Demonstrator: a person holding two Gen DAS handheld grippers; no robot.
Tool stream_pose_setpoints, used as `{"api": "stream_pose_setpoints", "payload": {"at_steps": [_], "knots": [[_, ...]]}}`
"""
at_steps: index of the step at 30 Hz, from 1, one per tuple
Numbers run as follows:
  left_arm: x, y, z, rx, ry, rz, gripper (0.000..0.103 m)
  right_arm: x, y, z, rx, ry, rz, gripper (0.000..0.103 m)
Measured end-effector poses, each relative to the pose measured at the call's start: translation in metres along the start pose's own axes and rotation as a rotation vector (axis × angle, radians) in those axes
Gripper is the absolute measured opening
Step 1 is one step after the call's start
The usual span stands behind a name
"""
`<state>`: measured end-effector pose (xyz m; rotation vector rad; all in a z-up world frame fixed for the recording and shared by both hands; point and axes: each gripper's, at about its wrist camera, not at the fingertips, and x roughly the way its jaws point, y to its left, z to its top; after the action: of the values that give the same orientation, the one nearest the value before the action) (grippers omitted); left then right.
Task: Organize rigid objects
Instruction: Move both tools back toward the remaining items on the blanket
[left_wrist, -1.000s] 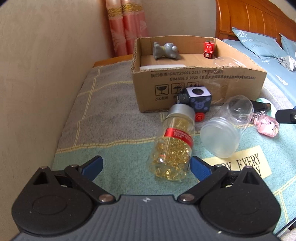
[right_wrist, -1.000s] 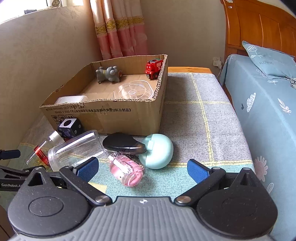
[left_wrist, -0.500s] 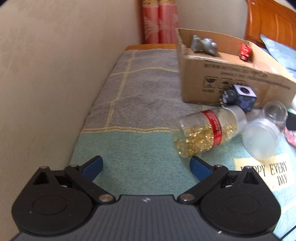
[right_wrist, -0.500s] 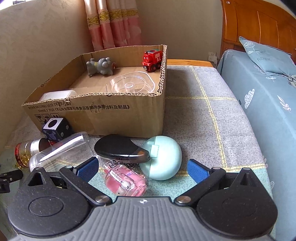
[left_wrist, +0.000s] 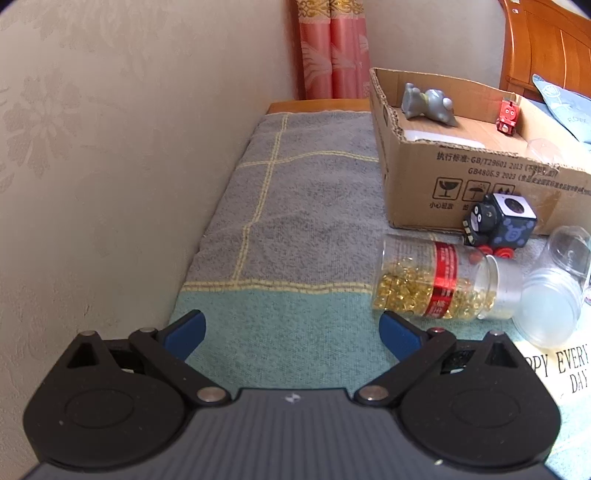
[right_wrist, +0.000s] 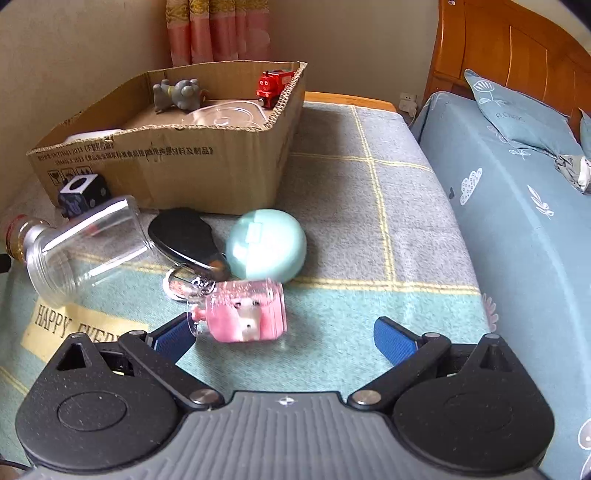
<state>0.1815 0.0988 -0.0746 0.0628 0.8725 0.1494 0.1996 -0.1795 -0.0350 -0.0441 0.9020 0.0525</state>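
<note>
Loose rigid items in front of the cardboard box (right_wrist: 207, 166); both claws wide and empty.

Right claw (right_wrist: 280, 336) stands spread just near of the pink keychain charm (right_wrist: 245, 312), which lies on the blanket-covered worktop (right_wrist: 369, 206), its ring by the black oval case (right_wrist: 184, 236) and mint round case (right_wrist: 266, 243). Risk: a lift may drag the ring over its neighbours, or the smooth charm may slip out. Left claw (left_wrist: 291, 332) gapes over bare blanket, left of the capsule bottle (left_wrist: 436, 284), which lies on its side touching the clear jar (left_wrist: 550, 306); either may roll if nudged. Black cube toy (left_wrist: 498, 225) sits against the box front.
</note>
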Motion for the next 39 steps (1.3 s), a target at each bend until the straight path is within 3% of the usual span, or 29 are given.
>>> {"api": "stream_pose_setpoints", "payload": {"at_steps": [3,10,14,23,32,39], "knots": [[-0.005,-0.001,-0.004,0.013,0.001,-0.026,0.1,0.0,-0.008,-0.007,-0.011,-0.022,0.004,0.103],[-0.021,-0.021,-0.018,0.108,-0.001,-0.178,0.1,-0.001,-0.01,-0.011,-0.028,-0.048,0.016,0.103],[-0.019,-0.036,-0.02,0.129,-0.003,-0.227,0.1,-0.002,-0.01,-0.013,-0.03,-0.065,0.019,0.103],[-0.012,-0.06,-0.007,0.141,-0.035,-0.23,0.1,-0.002,-0.011,-0.016,-0.037,-0.086,0.025,0.103],[-0.004,-0.048,-0.008,0.118,-0.035,-0.177,0.1,-0.003,-0.015,-0.02,-0.081,-0.111,0.063,0.103],[-0.002,-0.051,-0.002,0.14,-0.076,-0.212,0.1,0.0,-0.012,-0.017,-0.099,-0.12,0.079,0.103]]}}
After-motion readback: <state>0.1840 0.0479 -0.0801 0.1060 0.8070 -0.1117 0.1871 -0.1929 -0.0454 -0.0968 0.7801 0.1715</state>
